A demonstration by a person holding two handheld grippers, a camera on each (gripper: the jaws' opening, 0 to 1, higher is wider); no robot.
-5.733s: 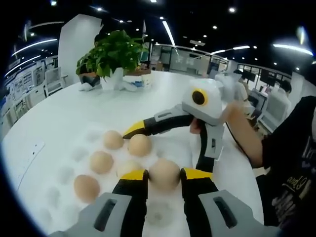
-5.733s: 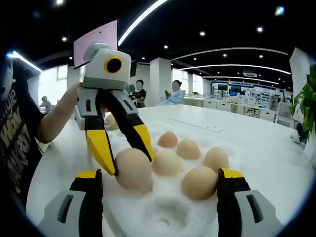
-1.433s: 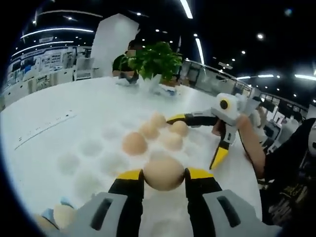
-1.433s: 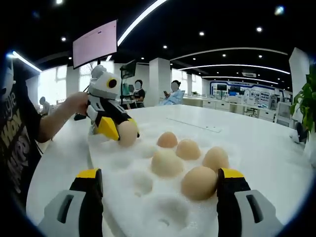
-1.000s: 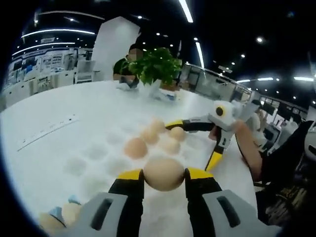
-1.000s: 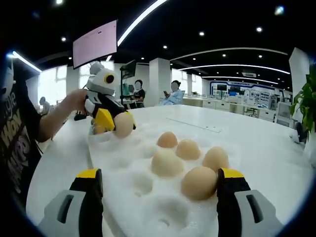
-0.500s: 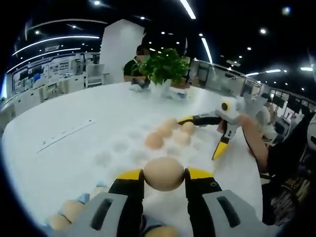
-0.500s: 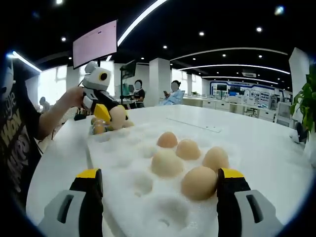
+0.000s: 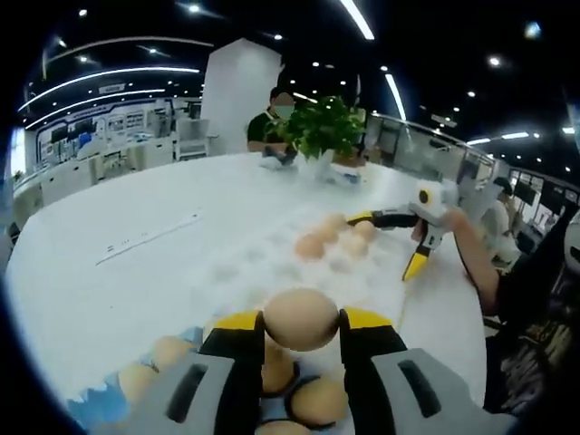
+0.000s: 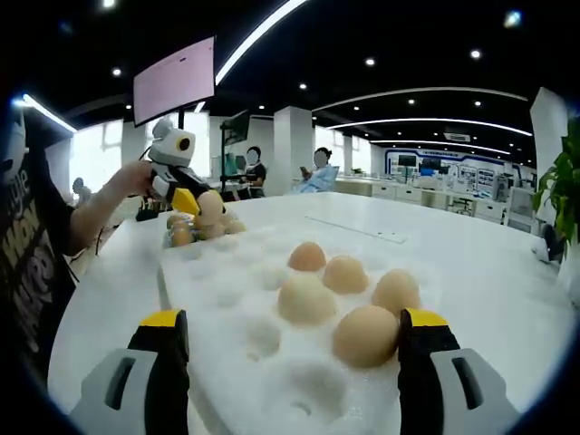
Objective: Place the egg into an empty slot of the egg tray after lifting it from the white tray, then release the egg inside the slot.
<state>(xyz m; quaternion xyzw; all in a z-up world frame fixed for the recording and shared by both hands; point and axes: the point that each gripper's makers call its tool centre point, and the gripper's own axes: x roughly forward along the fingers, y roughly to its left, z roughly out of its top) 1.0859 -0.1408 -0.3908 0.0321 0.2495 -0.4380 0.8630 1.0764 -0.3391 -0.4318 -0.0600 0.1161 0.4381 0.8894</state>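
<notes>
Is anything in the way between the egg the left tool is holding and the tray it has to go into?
Nothing visible blocks it. The left tool holds the egg over the egg tray, where other eggs already sit below it. An empty slot can't be made out from here.

Bright ceiling strip lights (image 10: 258, 36) glare on the white table (image 9: 109, 290) (edges bend and blur).

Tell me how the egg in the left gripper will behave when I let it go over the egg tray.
The egg is smooth and rounded, pinched at its sides by the left gripper, so it could slip if the grip eases early. It looks thin-shelled, so a drop onto the eggs below might crack it. Released off a slot, it would probably roll.
</notes>
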